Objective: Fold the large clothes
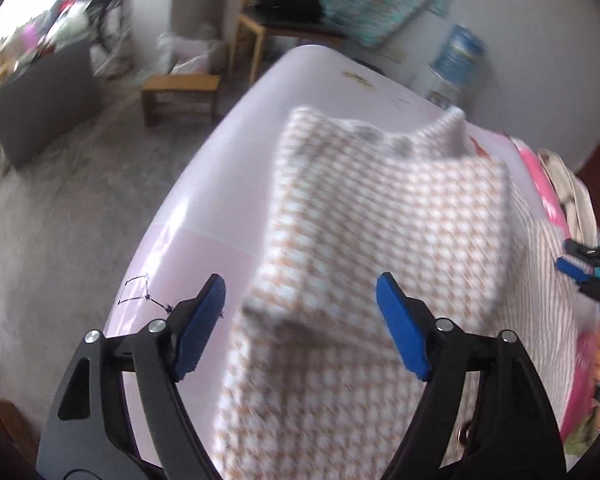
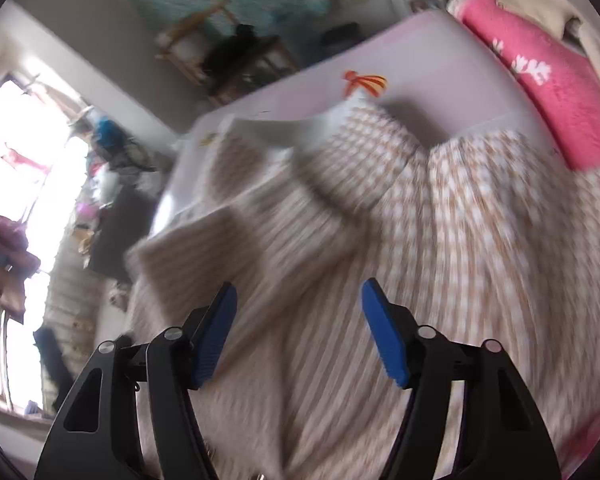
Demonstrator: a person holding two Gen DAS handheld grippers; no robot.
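Left wrist | checked garment [image 1: 380, 208] on bed [image 1: 204, 208] | no legible writing

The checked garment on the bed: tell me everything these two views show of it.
The checked garment is a large piece in a tan-and-white houndstooth-like check, soft and thick-looking. It lies spread on the pale lilac bed surface, partly folded, one layer doubled over another with raised folds at its far end. A pink blanket lies beside it. Both views are motion-blurred. Neither pair of jaws holds the cloth.
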